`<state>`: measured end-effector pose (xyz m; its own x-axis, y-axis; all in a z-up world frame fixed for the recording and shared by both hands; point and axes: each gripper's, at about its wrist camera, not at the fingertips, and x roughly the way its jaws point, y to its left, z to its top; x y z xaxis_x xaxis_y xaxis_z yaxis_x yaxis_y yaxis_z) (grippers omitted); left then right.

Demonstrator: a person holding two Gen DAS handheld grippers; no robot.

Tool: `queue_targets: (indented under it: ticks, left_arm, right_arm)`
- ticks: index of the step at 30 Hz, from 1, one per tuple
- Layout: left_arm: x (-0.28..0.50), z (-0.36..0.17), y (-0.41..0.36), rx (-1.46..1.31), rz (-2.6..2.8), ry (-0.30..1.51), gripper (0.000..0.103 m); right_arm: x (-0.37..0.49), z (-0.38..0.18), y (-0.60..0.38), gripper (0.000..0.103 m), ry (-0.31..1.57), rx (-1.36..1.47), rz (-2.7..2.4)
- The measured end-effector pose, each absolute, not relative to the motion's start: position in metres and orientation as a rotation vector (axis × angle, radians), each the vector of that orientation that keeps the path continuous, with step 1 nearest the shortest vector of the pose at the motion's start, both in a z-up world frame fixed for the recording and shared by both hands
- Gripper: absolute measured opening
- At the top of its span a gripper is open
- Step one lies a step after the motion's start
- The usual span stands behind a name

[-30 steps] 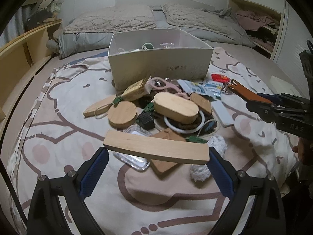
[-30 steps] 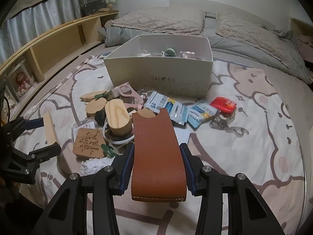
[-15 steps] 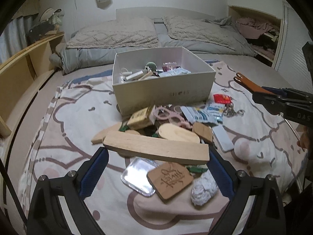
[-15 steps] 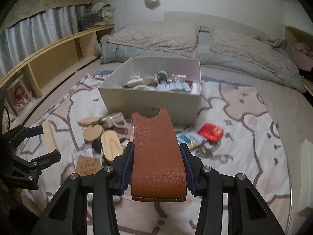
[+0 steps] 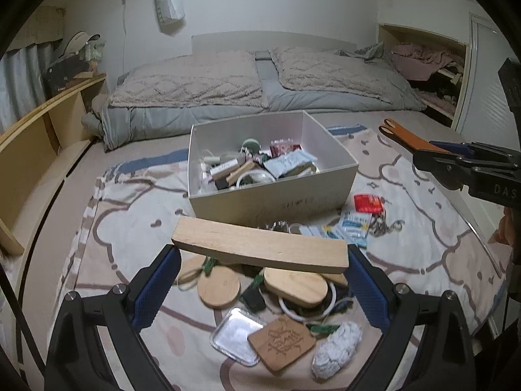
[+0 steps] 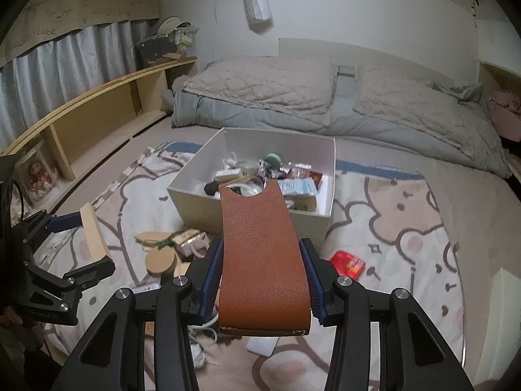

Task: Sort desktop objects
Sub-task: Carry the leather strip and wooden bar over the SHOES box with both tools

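Left tongs [image 5: 260,257] clamp wood block [image 5: 260,249] lengthwise betw. blue pads, held above clutter pile on bed. Right tongs [image 6: 262,268] pinch brown leather case [image 6: 260,254] by both edges, tip over front wall of white box [image 6: 250,215], w/ sorted bits inside.
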<state>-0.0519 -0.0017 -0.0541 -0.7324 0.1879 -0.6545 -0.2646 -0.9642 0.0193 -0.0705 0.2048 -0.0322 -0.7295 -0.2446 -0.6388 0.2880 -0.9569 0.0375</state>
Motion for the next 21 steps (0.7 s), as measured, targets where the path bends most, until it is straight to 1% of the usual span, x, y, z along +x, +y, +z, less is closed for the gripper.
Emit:
queue_targets:
  ticks: [8,14,21]
  left_arm:
    - [-0.075,-0.031,0.0,-0.972,2.721,0.179,0.099]
    - [-0.096,-0.017,0.003,-0.963,2.727,0.174,0.099]
    - [-0.122,-0.005,0.008,-0.93,2.753,0.174,0.099]
  right_arm:
    - [-0.087,-0.009,0.207,0.047,0.099,0.951,-2.69]
    - [-0.101,-0.002,0.209,0.047,0.106,0.943,-2.694]
    - [-0.125,-0.003,0.213,0.047,0.035,0.941,-2.688]
